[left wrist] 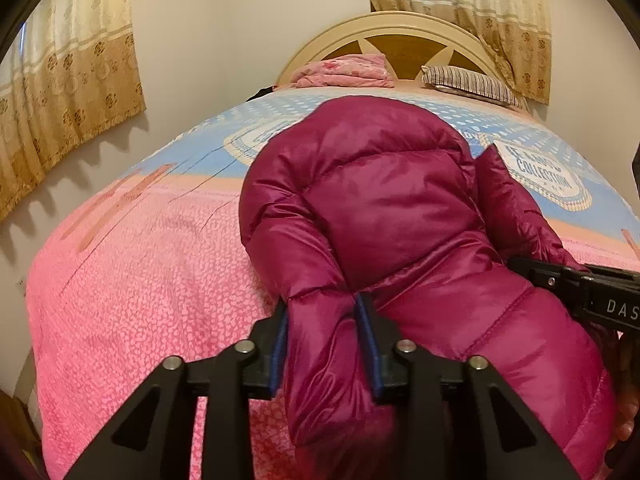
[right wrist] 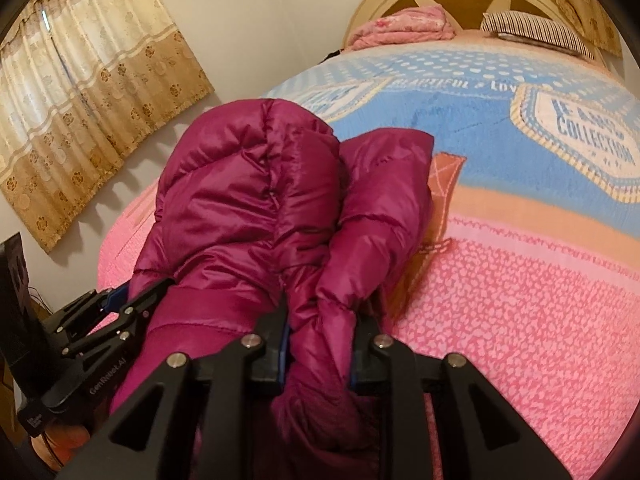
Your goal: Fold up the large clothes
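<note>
A magenta puffy down jacket (left wrist: 380, 200) lies along the bed, its far end towards the headboard. In the right wrist view the jacket (right wrist: 248, 184) is bunched, with one part doubled beside the main body. My left gripper (left wrist: 322, 300) holds a fold of the near hem, and the fabric fills the gap and touches both blue pads. My right gripper (right wrist: 326, 308) is shut on another bunch of the near edge. Each gripper shows in the other's view: the right gripper (left wrist: 560, 276) at the jacket's right side, the left gripper (right wrist: 120, 296) at its left side.
The bed has a pink and blue patterned cover (left wrist: 140, 280). A folded pink blanket (left wrist: 344, 70) and a striped pillow (left wrist: 468, 82) lie by the cream headboard (left wrist: 400, 28). Curtains (left wrist: 68, 92) hang on the wall at the left. A dark object (right wrist: 16, 280) stands beside the bed.
</note>
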Available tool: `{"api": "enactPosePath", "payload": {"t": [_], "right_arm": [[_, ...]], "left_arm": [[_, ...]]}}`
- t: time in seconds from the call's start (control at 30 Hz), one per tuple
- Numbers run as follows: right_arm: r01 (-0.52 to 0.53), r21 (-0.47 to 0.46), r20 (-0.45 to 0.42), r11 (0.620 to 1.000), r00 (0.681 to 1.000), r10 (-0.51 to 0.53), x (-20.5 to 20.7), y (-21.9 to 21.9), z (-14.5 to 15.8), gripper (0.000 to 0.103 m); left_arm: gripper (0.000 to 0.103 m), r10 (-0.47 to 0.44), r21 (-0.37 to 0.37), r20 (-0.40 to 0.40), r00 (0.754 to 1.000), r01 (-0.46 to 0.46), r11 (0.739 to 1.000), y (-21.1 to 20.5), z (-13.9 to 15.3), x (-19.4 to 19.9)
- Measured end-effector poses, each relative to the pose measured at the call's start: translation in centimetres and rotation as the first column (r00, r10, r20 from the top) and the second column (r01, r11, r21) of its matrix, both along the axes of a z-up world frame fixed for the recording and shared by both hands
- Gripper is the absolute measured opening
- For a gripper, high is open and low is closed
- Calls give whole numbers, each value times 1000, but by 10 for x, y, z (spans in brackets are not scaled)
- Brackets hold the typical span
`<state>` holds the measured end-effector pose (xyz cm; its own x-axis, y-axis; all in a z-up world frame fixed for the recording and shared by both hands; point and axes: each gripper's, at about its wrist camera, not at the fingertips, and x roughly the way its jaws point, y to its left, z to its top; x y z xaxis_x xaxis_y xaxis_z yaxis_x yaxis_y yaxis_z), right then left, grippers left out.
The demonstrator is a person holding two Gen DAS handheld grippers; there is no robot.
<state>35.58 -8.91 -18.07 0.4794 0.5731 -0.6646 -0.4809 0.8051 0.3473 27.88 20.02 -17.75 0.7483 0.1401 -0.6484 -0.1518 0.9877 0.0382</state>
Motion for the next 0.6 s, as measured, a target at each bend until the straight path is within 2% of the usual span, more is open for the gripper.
{"api": "enactPosePath", "payload": {"t": [0.3, 0.47, 0.6], "right_arm": [[14, -21, -30, 1000, 999, -15, 2, 0, -10, 36], [30, -41, -25, 999, 999, -31, 0, 1, -7, 42], [58, -47, -17, 997, 998, -59, -4, -3, -2, 55]], "left_arm": [[55, 36, -15, -2, 999, -36, 999, 4, -9, 1], [75, 86, -47, -13, 996, -86, 995, 13, -9, -2], [75, 83, -60, -12, 997, -83, 995, 17, -1, -10]]}}
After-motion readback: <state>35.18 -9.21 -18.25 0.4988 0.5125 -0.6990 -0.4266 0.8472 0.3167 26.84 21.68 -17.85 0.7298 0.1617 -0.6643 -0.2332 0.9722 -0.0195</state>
